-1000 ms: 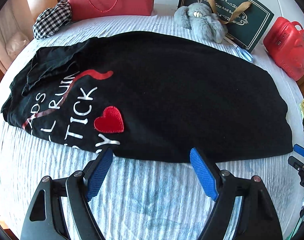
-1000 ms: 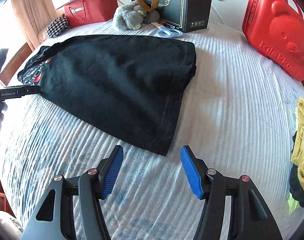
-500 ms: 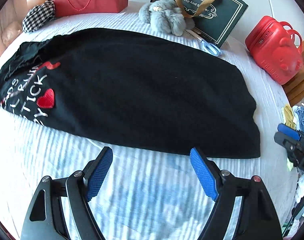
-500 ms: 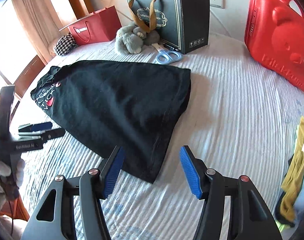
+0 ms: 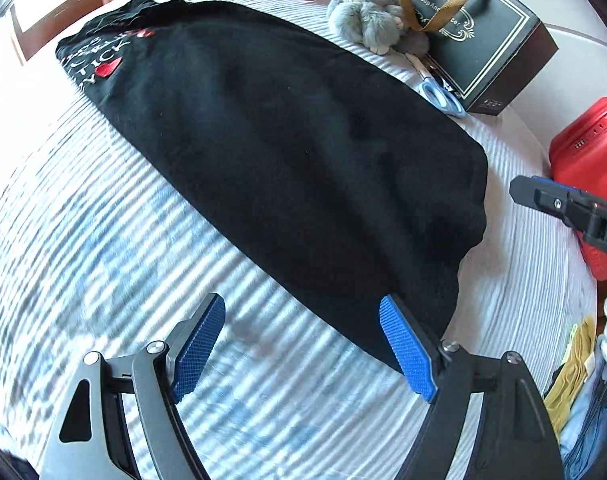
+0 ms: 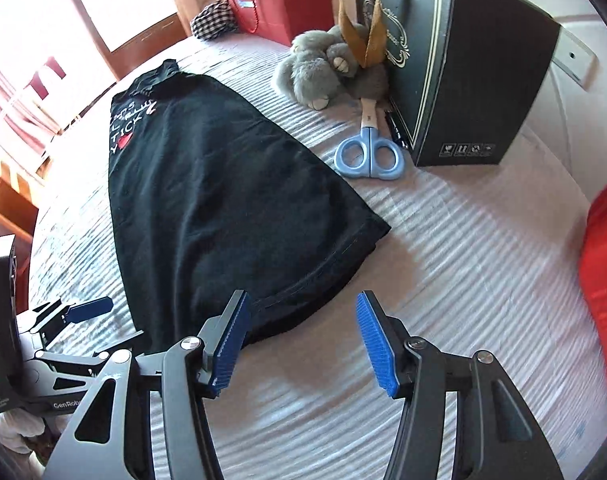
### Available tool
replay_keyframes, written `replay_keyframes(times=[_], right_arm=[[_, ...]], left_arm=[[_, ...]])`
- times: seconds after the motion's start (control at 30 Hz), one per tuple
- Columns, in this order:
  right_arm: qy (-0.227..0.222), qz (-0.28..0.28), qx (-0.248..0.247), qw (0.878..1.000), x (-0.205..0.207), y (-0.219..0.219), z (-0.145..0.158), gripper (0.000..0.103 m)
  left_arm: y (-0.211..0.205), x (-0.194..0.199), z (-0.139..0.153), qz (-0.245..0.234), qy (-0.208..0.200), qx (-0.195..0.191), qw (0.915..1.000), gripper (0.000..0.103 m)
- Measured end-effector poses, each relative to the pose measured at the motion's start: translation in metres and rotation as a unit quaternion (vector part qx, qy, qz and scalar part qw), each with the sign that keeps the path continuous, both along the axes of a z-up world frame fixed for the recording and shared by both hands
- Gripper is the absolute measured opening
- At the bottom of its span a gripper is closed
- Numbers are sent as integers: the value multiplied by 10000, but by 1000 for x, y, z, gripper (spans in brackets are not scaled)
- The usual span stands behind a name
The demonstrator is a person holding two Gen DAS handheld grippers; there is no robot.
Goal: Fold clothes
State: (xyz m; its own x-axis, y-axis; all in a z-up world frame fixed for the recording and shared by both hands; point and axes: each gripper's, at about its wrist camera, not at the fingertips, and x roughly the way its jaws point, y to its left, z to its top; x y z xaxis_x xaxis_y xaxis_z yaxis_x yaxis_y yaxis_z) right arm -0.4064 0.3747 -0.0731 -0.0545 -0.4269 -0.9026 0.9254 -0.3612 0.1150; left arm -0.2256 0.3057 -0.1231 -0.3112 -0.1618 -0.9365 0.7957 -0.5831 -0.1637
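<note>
Both hand-held grippers have slid along the shirt's hem side since a sec ago: the heart print, then near centre of the left wrist view, now sits far off in the upper left, and the shirt's bottom corner is by the pads. Left hand-held gripper has jaws wide apart, nothing between them but striped bedsheet; its right-hand pad overlaps the edge of the black shirt in the frame, contact can't be told. Right hand-held gripper is about half open, jaws have just been closing a bit, empty; its left pad sits at the hem corner, gap is over bare sheet. Shirt lies flat on the bed, folded lengthwise, running from upper left to lower centre in both views, white lettering and red heart at the far end. Scissors w/ blue handles lie just right of the shirt, upper centre of the right wrist view, beside the black gift bag. Grey plush rests against the bag. Red bag and checked cloth at the top. Red case at right edge of the left wrist view; clothes pile lower right.
</note>
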Motion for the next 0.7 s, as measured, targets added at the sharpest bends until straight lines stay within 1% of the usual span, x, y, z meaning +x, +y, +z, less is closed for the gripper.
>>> replay_keyframes(times=[0.1, 0.3, 0.37, 0.47, 0.5, 0.53, 0.57, 0.6, 0.63, 0.67, 0.7], right_arm=[[84, 419, 148, 9990, -16, -10, -6, 55], [73, 1010, 26, 9949, -28, -27, -23, 55], [342, 1167, 39, 9926, -28, -33, -31, 55], [289, 1260, -61, 9916, -36, -38, -43, 55], [278, 1338, -118, 9905, -37, -38, -47, 56], [365, 1431, -208, 9888, -35, -36, -48, 57], [454, 1522, -292, 9869, -34, -35, -49, 57], [562, 1591, -291, 9852, -31, -35, -50, 56], [673, 1670, -276, 9833, -28, -34, -51, 52], [745, 1769, -270, 9810, -25, -34, -50, 45], [741, 1818, -265, 9802, -23, -35, -49, 36]], left_arm=[[13, -13, -3, 295, -156, -96, 9994, 81], [24, -32, -8, 735, -407, -427, 9956, 81], [24, -36, -9, 888, -431, -528, 9937, 81], [25, -39, -11, 1092, -405, -629, 9912, 81], [25, -39, -11, 1131, -383, -666, 9906, 80], [26, -40, -11, 1117, -358, -715, 9905, 78], [27, -41, -11, 1068, -305, -763, 9909, 75], [29, -42, -9, 972, -253, -818, 9916, 63], [29, -43, -9, 914, -225, -821, 9922, 48], [29, -45, -9, 855, -196, -823, 9927, 42], [29, -46, -8, 797, -167, -826, 9932, 33]])
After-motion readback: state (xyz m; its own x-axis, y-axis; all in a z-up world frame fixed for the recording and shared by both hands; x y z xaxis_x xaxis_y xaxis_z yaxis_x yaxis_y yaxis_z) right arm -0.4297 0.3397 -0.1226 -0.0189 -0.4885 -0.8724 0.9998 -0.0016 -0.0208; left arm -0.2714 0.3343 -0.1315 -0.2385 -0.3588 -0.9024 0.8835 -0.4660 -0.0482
